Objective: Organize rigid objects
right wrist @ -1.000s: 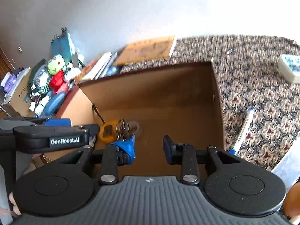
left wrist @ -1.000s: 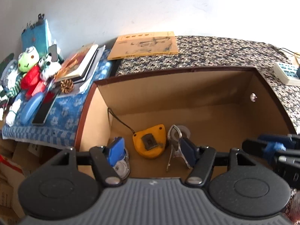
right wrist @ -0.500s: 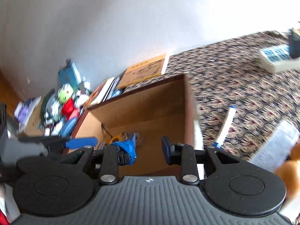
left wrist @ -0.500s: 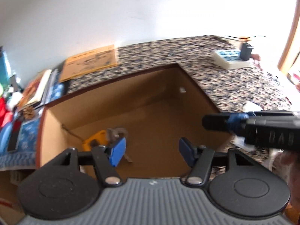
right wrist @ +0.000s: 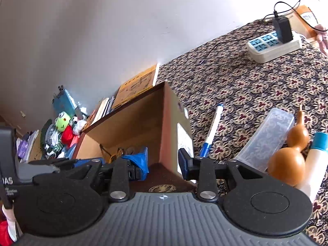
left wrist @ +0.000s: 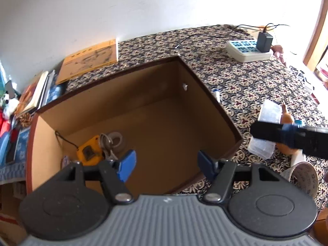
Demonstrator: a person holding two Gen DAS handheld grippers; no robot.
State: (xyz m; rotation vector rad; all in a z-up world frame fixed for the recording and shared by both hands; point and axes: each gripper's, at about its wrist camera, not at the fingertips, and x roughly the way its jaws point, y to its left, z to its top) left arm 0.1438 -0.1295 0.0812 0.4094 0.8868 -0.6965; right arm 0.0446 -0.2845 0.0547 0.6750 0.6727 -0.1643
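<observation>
An open cardboard box [left wrist: 209, 94] stands on the patterned cloth. Inside it lie a yellow tape measure [left wrist: 89, 152], metal pliers [left wrist: 106, 147] and a roll of tape [left wrist: 116, 138]. My left gripper [left wrist: 166, 165] is open and empty above the box's near side. My right gripper [right wrist: 163, 162] is open and empty over the box's near right corner [right wrist: 174, 131]. To its right on the cloth lie a blue-and-white pen [right wrist: 212, 132], a clear plastic case [right wrist: 266, 137], a brown gourd [right wrist: 289, 153] and a white tube with a blue cap [right wrist: 313, 164].
A white power strip [right wrist: 274, 45] with a black adapter sits at the far right. A yellow booklet [left wrist: 90, 60] lies behind the box. Books [left wrist: 32, 94] and plush toys [right wrist: 63, 127] crowd the left side. A wall runs along the back.
Both grippers swung to the right, away from the box's left interior. The right gripper now looks over the box's right wall at the pen, case and gourd.
</observation>
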